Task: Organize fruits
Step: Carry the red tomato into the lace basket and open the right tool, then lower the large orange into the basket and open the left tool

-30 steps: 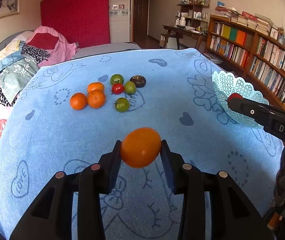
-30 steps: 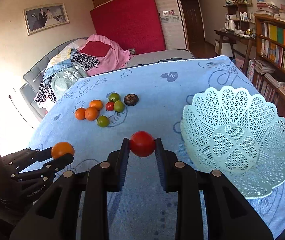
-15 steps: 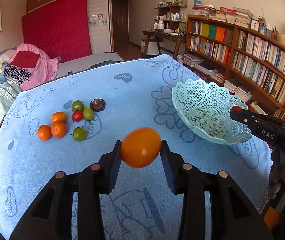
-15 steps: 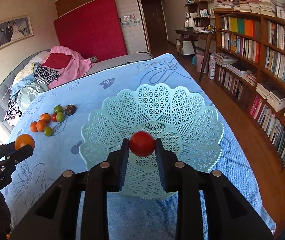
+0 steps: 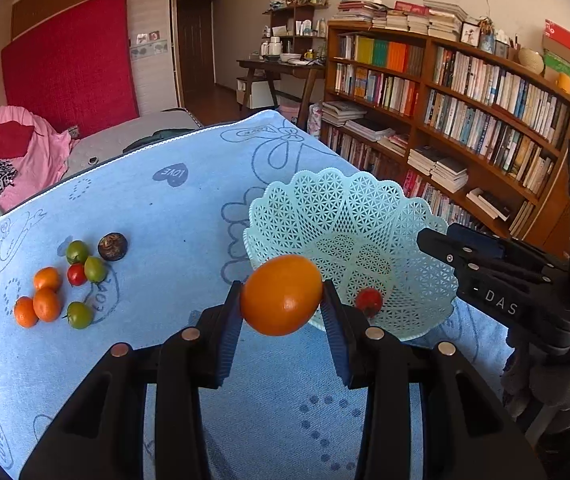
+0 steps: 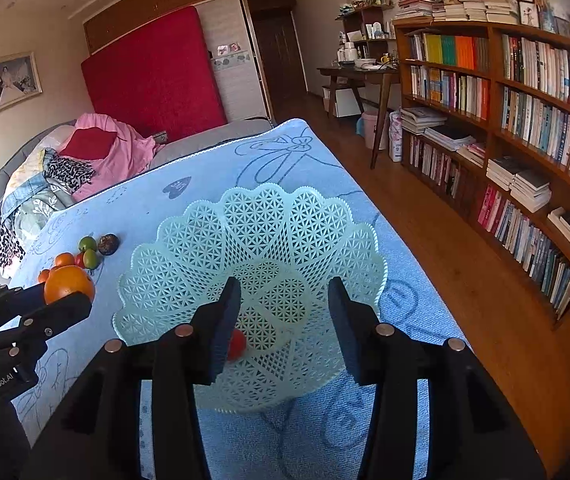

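My left gripper (image 5: pixel 282 304) is shut on an orange (image 5: pixel 281 294), held above the blue cloth just short of the pale green lattice basket (image 5: pixel 349 216). A red tomato (image 5: pixel 369 301) lies inside the basket near its front wall. My right gripper (image 6: pixel 284 294) hangs over the basket (image 6: pixel 261 216) with its jaws opening and nothing between them; the tomato (image 6: pixel 238 343) shows below, partly behind the left finger. In the right wrist view the left gripper (image 6: pixel 51 300) with the orange (image 6: pixel 68 283) sits at the left. The right gripper (image 5: pixel 445 250) reaches in from the right in the left wrist view.
Several small oranges (image 5: pixel 45 304), green tomatoes (image 5: pixel 79 314), a red one (image 5: pixel 76 274) and a dark round fruit (image 5: pixel 112 246) cluster on the blue cloth (image 5: pixel 165 220) at left. Bookshelves (image 5: pixel 465 100) line the right wall; wooden floor (image 6: pixel 465 260) lies beyond the table's right edge.
The right gripper moved over the basket and opened, and the red tomato dropped into the basket. The left gripper carried the orange rightward toward the basket.
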The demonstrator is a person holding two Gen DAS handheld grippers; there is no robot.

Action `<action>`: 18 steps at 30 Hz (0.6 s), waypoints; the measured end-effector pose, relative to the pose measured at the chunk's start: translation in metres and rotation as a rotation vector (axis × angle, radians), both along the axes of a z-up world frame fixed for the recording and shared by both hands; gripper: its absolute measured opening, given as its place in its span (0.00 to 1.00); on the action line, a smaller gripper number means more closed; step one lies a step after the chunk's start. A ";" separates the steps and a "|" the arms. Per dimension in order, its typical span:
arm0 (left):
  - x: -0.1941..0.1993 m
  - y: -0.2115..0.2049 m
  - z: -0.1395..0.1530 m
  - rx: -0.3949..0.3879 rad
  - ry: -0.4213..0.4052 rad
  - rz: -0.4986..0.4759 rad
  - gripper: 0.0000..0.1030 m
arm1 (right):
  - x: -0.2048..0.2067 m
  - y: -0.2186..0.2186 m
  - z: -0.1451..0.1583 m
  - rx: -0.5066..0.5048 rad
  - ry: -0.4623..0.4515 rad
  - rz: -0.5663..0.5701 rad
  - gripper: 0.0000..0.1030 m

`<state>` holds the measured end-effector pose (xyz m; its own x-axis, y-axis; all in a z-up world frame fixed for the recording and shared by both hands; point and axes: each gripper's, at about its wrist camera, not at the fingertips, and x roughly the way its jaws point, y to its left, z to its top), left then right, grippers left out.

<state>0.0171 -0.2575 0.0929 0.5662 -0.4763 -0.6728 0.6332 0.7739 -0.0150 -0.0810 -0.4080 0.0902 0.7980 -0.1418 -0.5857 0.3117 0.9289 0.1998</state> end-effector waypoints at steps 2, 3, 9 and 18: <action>0.000 -0.008 -0.002 0.000 0.010 -0.024 0.38 | -0.001 -0.002 0.001 0.000 -0.004 -0.008 0.46; 0.001 -0.012 -0.003 0.002 0.011 -0.031 0.39 | -0.001 -0.004 0.001 0.001 -0.006 -0.013 0.46; 0.002 -0.031 -0.006 0.006 0.015 -0.058 0.39 | -0.003 -0.011 0.003 0.020 -0.013 -0.030 0.50; 0.005 -0.031 -0.003 -0.017 0.009 -0.047 0.65 | -0.007 -0.016 0.003 0.032 -0.020 -0.042 0.60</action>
